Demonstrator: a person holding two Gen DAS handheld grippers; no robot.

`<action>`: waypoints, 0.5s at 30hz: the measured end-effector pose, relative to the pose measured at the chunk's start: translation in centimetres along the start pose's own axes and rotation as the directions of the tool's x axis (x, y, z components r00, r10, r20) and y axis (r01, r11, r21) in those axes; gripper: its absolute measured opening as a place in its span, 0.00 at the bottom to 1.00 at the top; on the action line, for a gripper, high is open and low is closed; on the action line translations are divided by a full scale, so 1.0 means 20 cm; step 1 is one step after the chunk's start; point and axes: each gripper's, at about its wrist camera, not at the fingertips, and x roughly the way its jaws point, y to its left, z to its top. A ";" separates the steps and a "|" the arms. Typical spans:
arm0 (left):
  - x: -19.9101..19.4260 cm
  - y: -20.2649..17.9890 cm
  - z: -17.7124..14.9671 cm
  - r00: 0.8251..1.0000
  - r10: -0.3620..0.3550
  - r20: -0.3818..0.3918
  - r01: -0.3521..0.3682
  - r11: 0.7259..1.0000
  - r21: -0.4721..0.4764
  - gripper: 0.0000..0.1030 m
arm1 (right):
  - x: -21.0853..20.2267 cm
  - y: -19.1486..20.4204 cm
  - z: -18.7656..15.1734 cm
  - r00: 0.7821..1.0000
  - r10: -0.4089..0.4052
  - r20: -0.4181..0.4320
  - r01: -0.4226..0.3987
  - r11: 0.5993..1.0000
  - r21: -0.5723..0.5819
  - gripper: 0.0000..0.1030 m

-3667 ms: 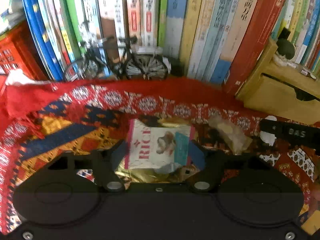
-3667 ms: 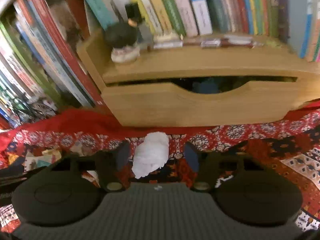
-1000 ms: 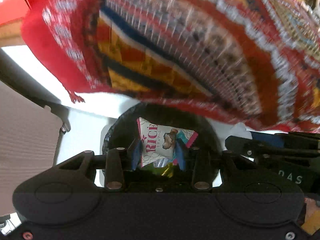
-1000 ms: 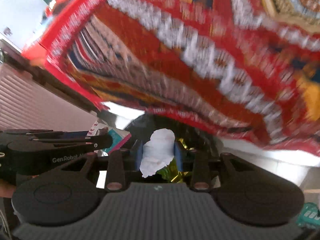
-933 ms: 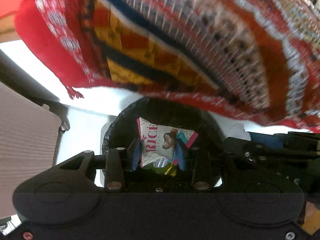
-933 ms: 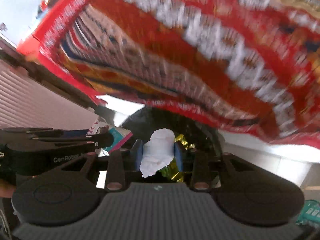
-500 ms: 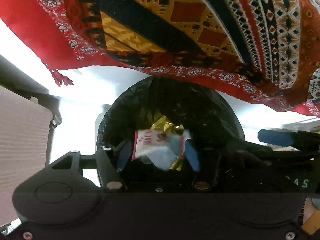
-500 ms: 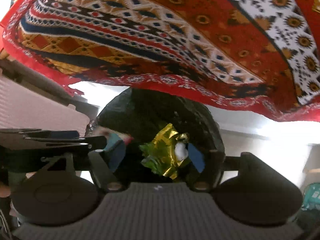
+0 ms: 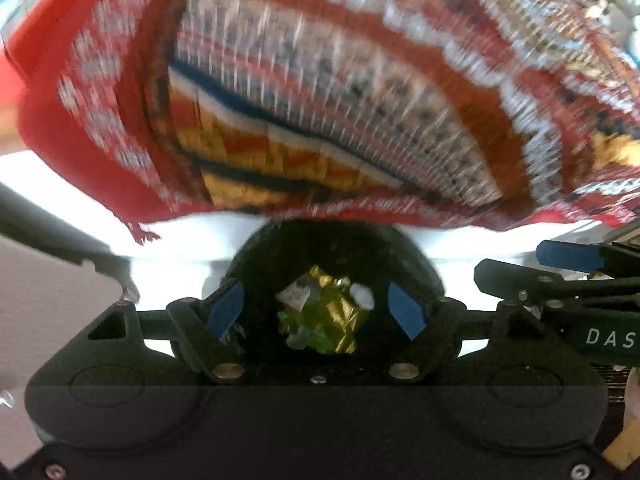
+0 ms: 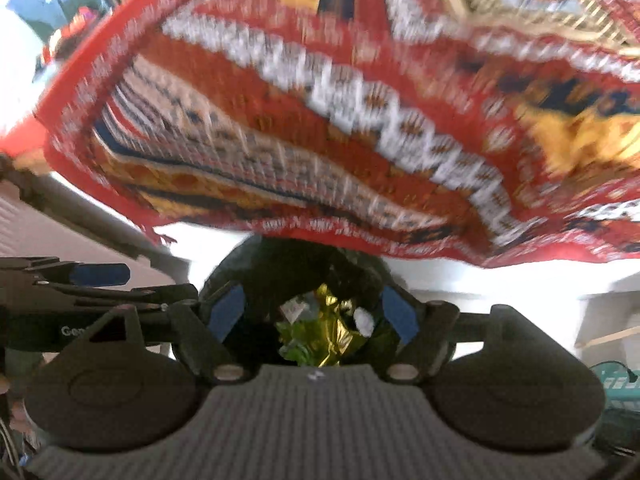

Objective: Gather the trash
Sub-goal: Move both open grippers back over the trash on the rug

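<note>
Below my left gripper, in the left wrist view, sits a bin lined with a black bag. Its jaws have just been opening and stand wide, with nothing between the blue pads. The snack wrapper lies down in the bin, at about eleven o'clock from the crumpled gold foil, and the white tissue wad lies at about one o'clock from it. A red patterned cloth hangs blurred over the top of the picture, from nine through to three o'clock. My right gripper shows from the side at three o'clock.

From the right wrist view I look into the same bin. Its jaws too have just been opening and are spread wide, holding nothing. The tissue wad lies in the bag at about two o'clock from the foil, with the wrapper at ten o'clock from it. The cloth fills twelve o'clock, and the left gripper reaches in at nine o'clock.

I judge the drop done for both pieces: each lies in the bag and clear of my pads. Next I need to lift both grippers clear of the rim, swing up over the cloth's hanging edge without snagging it, and look for any scraps left. Whether more trash waits up there I cannot tell from these views.
</note>
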 end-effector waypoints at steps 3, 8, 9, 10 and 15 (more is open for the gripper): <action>-0.18 -0.02 0.09 0.998 -0.022 0.064 0.021 1.000 0.012 0.77 | -0.19 0.01 0.05 0.997 -0.026 0.069 0.024 0.999 0.021 0.82; -0.47 -0.06 0.29 0.979 -0.067 0.190 0.056 0.996 0.064 0.84 | -0.49 0.01 0.17 0.973 -0.108 0.205 0.094 0.993 0.077 0.82; -0.52 -0.07 0.34 0.975 -0.072 0.211 0.056 0.995 0.083 0.85 | -0.54 0.00 0.20 0.965 -0.125 0.229 0.109 0.991 0.083 0.82; -0.56 -0.09 0.40 0.969 -0.078 0.233 0.055 0.993 0.102 0.85 | -0.60 -0.01 0.24 0.957 -0.139 0.254 0.120 0.989 0.088 0.82; -0.71 -0.19 0.68 0.945 -0.095 0.312 0.064 0.992 0.107 0.85 | -0.79 -0.06 0.48 0.916 -0.175 0.361 0.140 0.983 0.120 0.82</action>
